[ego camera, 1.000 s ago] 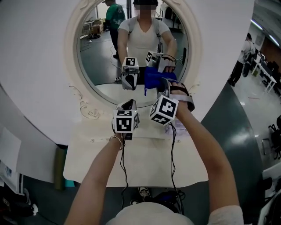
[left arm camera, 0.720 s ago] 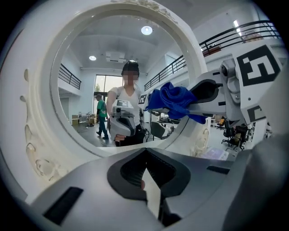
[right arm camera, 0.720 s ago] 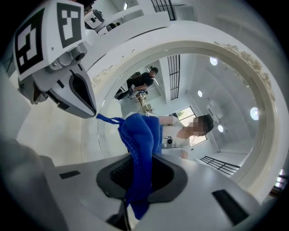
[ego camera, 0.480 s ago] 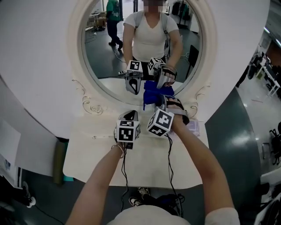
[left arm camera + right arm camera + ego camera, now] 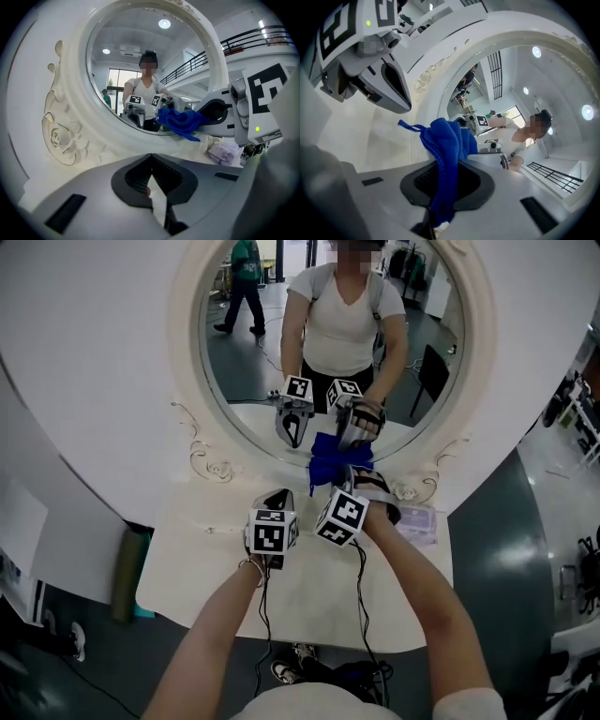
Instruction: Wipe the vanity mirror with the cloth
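Blue cloth (image 5: pixel 446 140) bunched in the right claw (image 5: pixel 440 187), jaws clamped on its middle with a loose wad sticking out in front. Held low against the vanity mirror (image 5: pixel 281 381), at the bottom of the carved white frame (image 5: pixel 187 343); touching the glass or only just beside it, hard to say from the head view. Left claw (image 5: pixel 151 180) pressed closed on nothing, parked close beside its partner over the white worktop (image 5: pixel 309 592), aimed at the frame's lower-left scrollwork (image 5: pixel 58 136). Further out, a pale lilac packet (image 5: pixel 417 523) lying on the worktop to the right, apart from both claws. Judged as the very start of the wipe: cloth brought to the lower rim, almost all the glass not yet covered. Next, probably: press the wad flat on the glass and sweep upward and across in overlapping passes, keeping the hard jaw tips off the surface and the grip firm enough not to shed the cloth.
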A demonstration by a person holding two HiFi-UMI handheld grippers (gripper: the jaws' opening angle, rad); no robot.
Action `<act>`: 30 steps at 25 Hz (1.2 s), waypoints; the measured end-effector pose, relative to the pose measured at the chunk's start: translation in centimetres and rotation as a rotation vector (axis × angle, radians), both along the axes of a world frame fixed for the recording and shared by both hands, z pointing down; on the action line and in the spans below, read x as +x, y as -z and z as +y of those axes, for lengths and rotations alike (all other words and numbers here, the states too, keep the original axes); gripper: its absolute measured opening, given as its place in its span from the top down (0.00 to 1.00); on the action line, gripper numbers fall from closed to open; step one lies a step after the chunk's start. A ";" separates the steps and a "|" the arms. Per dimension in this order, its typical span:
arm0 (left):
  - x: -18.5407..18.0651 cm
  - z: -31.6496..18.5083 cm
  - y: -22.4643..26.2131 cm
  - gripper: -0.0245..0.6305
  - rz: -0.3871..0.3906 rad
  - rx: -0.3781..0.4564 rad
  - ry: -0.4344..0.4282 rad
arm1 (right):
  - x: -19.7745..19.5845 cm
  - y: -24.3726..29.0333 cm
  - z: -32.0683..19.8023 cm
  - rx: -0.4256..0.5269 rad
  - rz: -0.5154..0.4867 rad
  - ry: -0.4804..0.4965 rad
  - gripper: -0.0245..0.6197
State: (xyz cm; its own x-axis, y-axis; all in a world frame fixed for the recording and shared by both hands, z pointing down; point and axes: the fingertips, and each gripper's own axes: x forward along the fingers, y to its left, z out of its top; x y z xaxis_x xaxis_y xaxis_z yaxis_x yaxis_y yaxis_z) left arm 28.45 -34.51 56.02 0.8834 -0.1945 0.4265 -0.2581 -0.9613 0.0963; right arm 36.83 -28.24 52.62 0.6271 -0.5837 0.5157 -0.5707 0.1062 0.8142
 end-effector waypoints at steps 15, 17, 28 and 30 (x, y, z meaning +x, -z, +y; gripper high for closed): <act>-5.6 -1.5 3.1 0.95 0.088 0.053 0.037 | -3.1 3.9 0.6 0.176 -0.101 -0.012 0.86; -6.8 -1.3 3.7 0.95 0.107 0.055 0.044 | -3.7 4.9 1.2 0.218 -0.125 -0.022 0.86; -14.7 1.7 11.6 0.95 0.323 0.056 0.063 | -9.9 13.8 8.4 0.838 -0.585 -0.098 0.86; -15.9 2.5 13.4 0.95 0.380 0.068 0.062 | -11.4 15.1 10.0 0.967 -0.678 -0.097 0.86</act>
